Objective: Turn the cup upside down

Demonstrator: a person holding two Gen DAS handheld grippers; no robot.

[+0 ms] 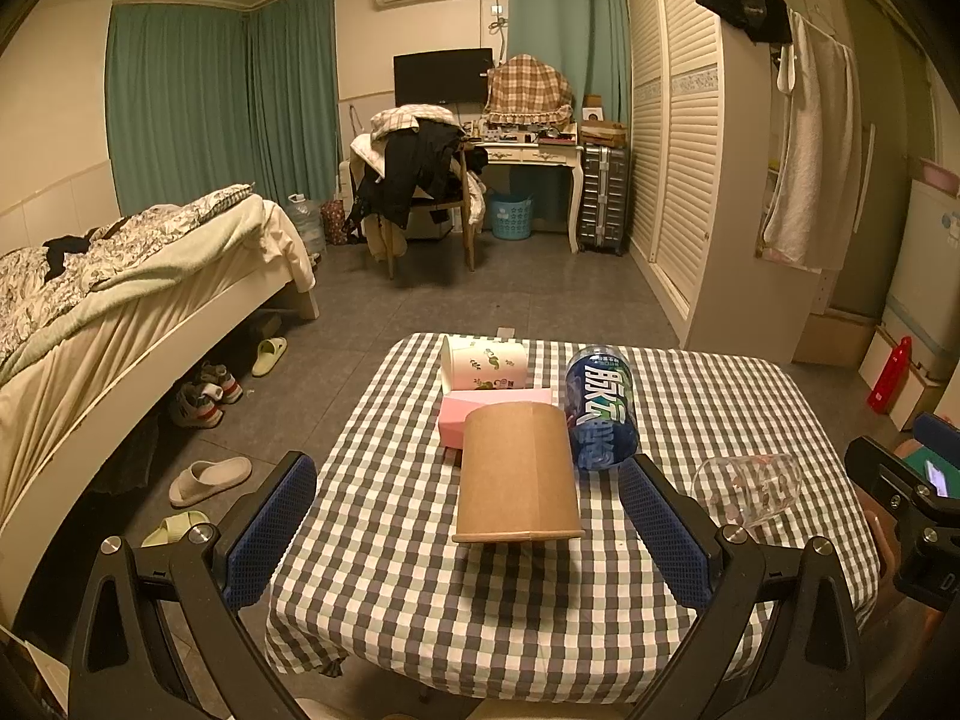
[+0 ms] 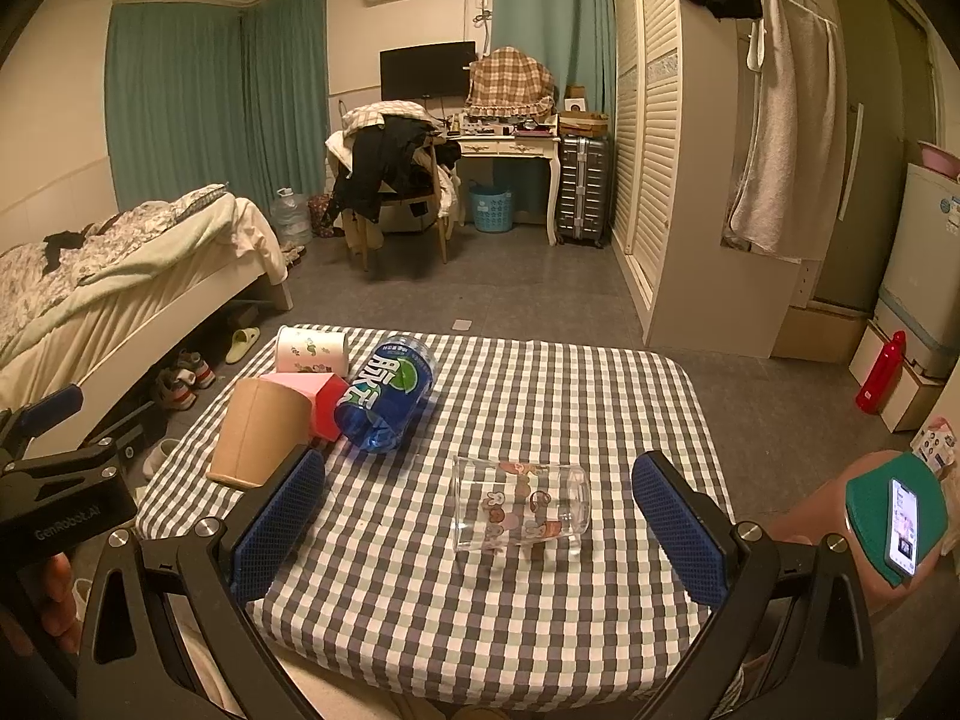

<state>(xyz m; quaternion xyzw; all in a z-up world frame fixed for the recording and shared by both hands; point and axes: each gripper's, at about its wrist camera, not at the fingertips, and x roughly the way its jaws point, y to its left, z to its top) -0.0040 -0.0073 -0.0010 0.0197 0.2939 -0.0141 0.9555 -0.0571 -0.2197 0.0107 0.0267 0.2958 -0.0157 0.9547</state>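
A brown paper cup (image 1: 517, 474) stands mouth down on the checked table (image 1: 420, 600), straight ahead of my open, empty left gripper (image 1: 468, 525). It also shows in the right wrist view (image 2: 259, 433). A clear glass cup with cartoon prints (image 2: 519, 505) lies on its side, between and just beyond the fingers of my open, empty right gripper (image 2: 480, 516). It shows at the right in the left wrist view (image 1: 747, 489). A white floral cup (image 1: 483, 365) lies on its side at the table's far edge.
A blue drink bottle (image 1: 600, 408) lies beside the paper cup, and a pink box (image 1: 480, 414) sits behind it. A bed (image 1: 120, 300) stands to the left with slippers (image 1: 210, 480) on the floor. A wardrobe (image 1: 690, 180) stands at right.
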